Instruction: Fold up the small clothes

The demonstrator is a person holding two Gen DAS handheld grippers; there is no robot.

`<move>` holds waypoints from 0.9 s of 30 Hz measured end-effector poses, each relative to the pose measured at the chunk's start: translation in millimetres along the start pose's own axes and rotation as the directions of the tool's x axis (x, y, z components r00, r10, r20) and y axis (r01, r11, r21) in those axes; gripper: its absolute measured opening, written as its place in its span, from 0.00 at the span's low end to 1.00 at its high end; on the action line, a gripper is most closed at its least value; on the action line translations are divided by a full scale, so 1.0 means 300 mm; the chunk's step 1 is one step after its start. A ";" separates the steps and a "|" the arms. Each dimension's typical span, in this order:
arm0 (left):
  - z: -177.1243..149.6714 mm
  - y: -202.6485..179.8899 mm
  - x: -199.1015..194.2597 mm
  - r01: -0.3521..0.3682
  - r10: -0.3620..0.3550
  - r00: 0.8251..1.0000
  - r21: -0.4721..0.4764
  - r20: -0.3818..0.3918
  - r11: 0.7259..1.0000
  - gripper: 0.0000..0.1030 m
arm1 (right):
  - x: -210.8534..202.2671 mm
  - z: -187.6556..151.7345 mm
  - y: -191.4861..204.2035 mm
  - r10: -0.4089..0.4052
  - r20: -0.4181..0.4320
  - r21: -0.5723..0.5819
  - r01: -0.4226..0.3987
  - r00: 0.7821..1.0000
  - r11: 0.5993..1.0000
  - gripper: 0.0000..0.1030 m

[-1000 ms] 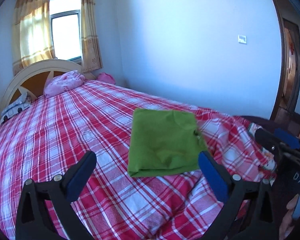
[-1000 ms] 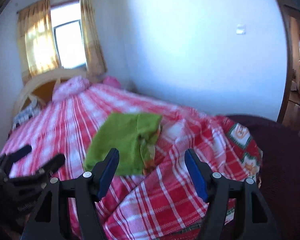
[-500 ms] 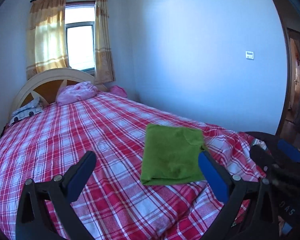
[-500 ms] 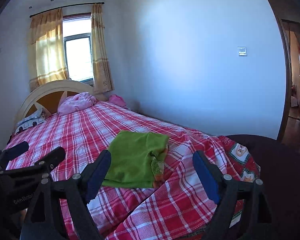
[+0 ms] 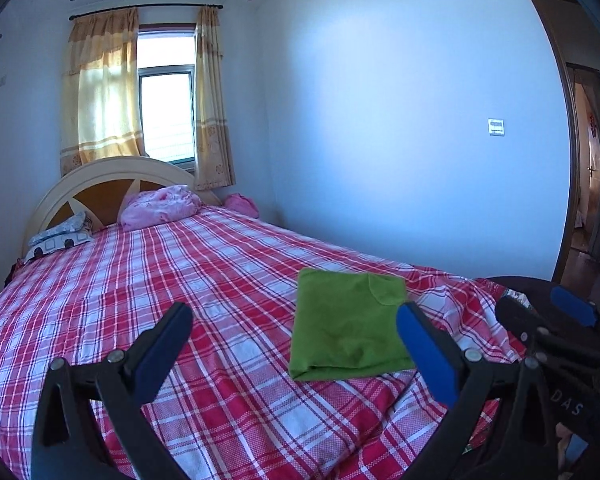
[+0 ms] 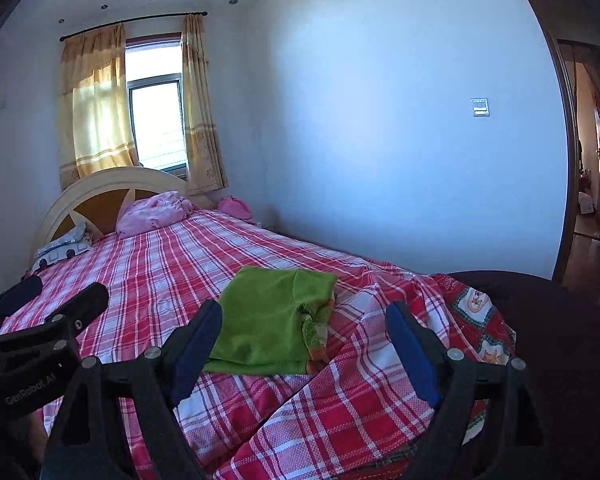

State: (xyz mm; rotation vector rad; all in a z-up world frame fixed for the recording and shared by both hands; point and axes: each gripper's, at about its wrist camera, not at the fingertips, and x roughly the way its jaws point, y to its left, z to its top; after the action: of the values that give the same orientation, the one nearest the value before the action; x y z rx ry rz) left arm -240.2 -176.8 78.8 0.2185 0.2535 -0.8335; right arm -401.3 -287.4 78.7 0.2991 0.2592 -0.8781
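Green garment [image 5: 348,328], folded into a rectangle on the plaid bed [image 5: 180,280]; left tongs [image 5: 292,344] and right tongs [image 6: 304,344] both spread wide and empty; folding apparently complete.

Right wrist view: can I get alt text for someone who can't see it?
A folded green garment lies on a red plaid bedspread, just beyond the open, empty right claw. The left claw shows at the left edge; pillows sit by the headboard under a curtained window.

Both wrist views across shared bed [image 5: 180,280]
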 end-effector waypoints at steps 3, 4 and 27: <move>-0.001 0.005 -0.002 0.000 0.000 1.000 -0.007 -0.006 1.000 1.00 | 0.002 0.003 -0.002 0.001 0.000 0.000 -0.001 1.000 1.000 0.82; -0.001 0.006 -0.002 0.001 -0.001 1.000 -0.009 -0.006 1.000 1.00 | 0.000 0.003 -0.001 -0.001 0.004 -0.001 0.001 1.000 1.000 0.82; -0.012 -0.008 0.011 0.018 -0.018 0.999 -0.011 -0.027 1.000 1.00 | 0.003 -0.002 -0.009 -0.013 0.002 0.009 0.013 1.000 1.000 0.82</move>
State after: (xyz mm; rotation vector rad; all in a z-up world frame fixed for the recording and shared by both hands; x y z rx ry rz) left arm -240.3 -179.4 74.0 0.2178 0.2859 -0.8473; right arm -403.0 -289.3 77.4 0.3052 0.2558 -0.8924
